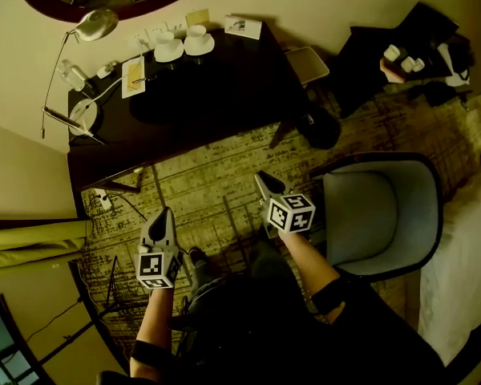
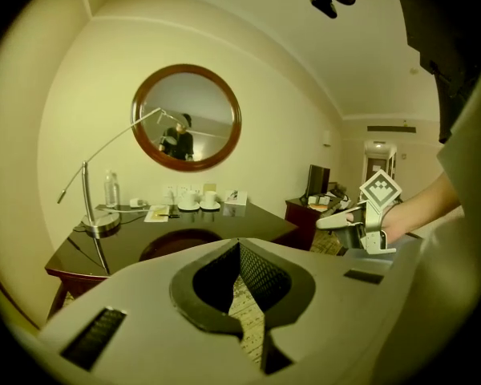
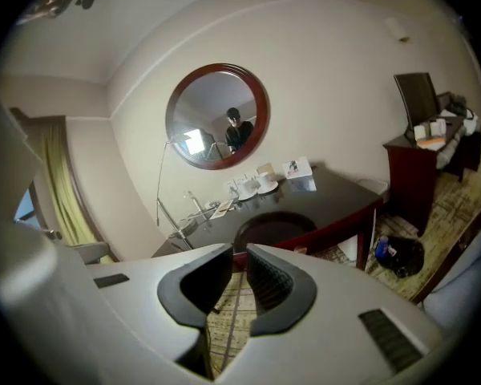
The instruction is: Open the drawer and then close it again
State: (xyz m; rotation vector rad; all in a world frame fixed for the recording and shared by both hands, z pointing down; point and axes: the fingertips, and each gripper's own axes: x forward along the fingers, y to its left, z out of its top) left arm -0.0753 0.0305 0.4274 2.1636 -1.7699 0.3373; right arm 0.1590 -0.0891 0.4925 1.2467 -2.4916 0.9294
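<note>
Dark polished wood forms the desk, which stands ahead of you against the wall, below the round mirror. No view shows the drawer itself. Expect it in the front rail under the glossy top, on the side facing you. No knob or pull is visible, so locate one before you commit to a grip.

**Handling.** Treat the drawer as a rigid wooden box on runners, probably light. It is likely to bind if you pull it off-centre. Take hold at the middle of its front, on the pull or under the lower lip, and draw it straight and level. The lacquered finish may be slippery for the pads.

**Grippers.**
- The left gripper has its jaws fully together with nothing between them.
- The right gripper has its jaws a narrow gap apart. It holds nothing, and only carpet shows through the gap.
- Both grippers point toward the desk and are well apart from it.

**Surroundings.**
- The grey armchair stands just beside the right gripper.
- A dark bin or bag sits near the right desk leg.
- A cable lies on the floor at the left.
- The desk top carries a lamp, a bottle, a notepad and two cups on saucers. The cups are fragile, so avoid a jerk or a slam that would shake them.
</note>
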